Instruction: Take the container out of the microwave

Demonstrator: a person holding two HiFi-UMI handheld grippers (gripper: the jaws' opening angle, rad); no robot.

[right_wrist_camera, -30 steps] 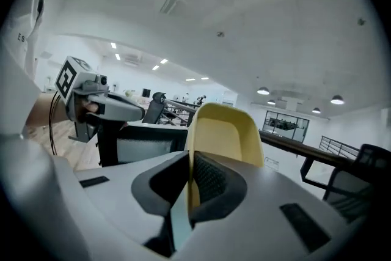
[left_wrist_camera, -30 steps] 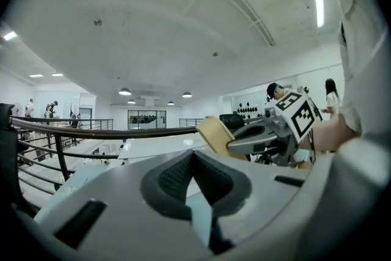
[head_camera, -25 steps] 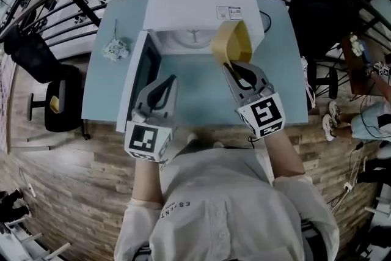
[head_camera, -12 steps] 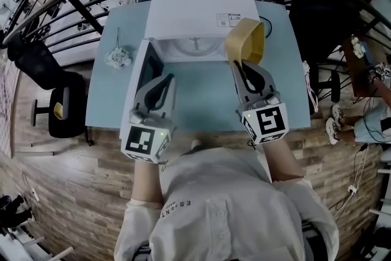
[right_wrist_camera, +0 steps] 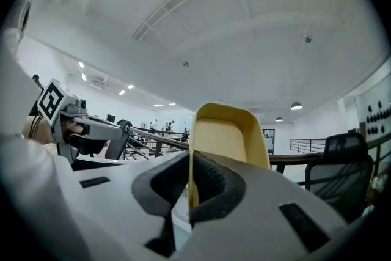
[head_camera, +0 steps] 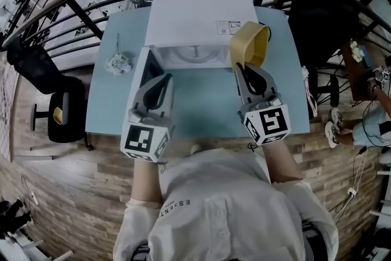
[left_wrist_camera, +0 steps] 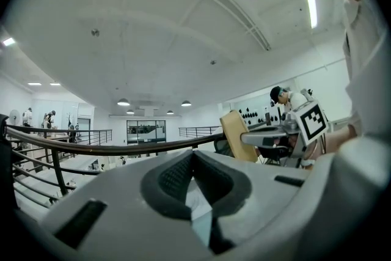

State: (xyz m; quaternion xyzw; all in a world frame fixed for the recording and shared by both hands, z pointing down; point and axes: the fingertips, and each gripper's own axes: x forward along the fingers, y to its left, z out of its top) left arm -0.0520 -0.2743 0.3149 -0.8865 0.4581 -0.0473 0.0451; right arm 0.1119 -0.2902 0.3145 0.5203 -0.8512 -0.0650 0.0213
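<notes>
The left claw (head_camera: 164,79), pressed together and empty, is best kept clear of the microwave's (head_camera: 195,15) open door (head_camera: 141,73). The right claw (head_camera: 244,68) pinches the wall of the container (head_camera: 249,43), which is tilted outside the cavity, toward the surface's (head_camera: 201,113) back right corner. A firm grip and gentle levelling seem wise.
</notes>
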